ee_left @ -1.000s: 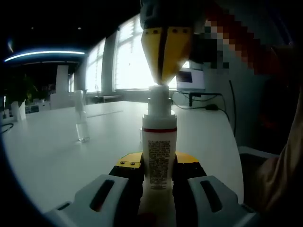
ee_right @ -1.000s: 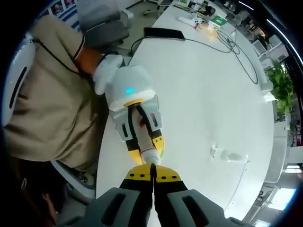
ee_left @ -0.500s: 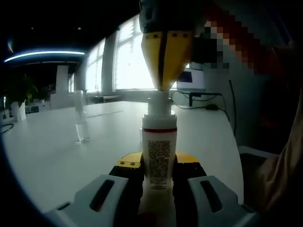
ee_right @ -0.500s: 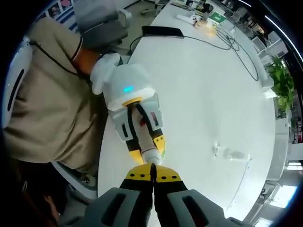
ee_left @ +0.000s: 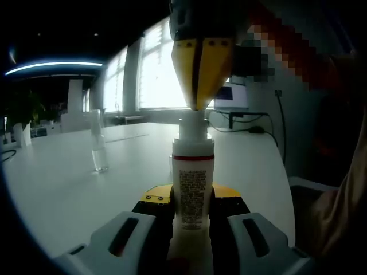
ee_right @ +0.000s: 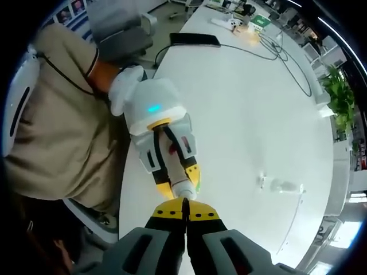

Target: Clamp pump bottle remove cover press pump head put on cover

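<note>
A: Holding the bottle [ee_left: 193,192] upright in my left gripper [ee_left: 192,215]; both yellow-tipped jaws are clamped on its lower body, label facing the camera. Where is the right one?

B: My right gripper [ee_left: 198,102] comes down from above, its jaws pressed together, the tips touching the top of the white pump head [ee_left: 192,127]. In the right gripper view the same contact shows from above: my right gripper [ee_right: 184,205] with its tips meeting at the bottle [ee_right: 182,188], which pokes out of the left gripper [ee_right: 179,184].

A: And the cover?

B: The clear cover [ee_left: 98,141] stands upright on the white table [ee_left: 63,177], well apart from the bottle, toward the left in the left gripper view. In the right gripper view the cover [ee_right: 279,186] is a faint clear shape on the table [ee_right: 246,114], off to the right.

A: Surroundings?

B: A red band circles the bottle's neck. Bright windows [ee_left: 153,69] behind, a monitor [ee_left: 231,96] and a cable [ee_left: 243,129] at the table's far end. From above, a person in a beige shirt [ee_right: 54,120] sits at the table edge, a potted plant [ee_right: 339,100] at the far side.
</note>
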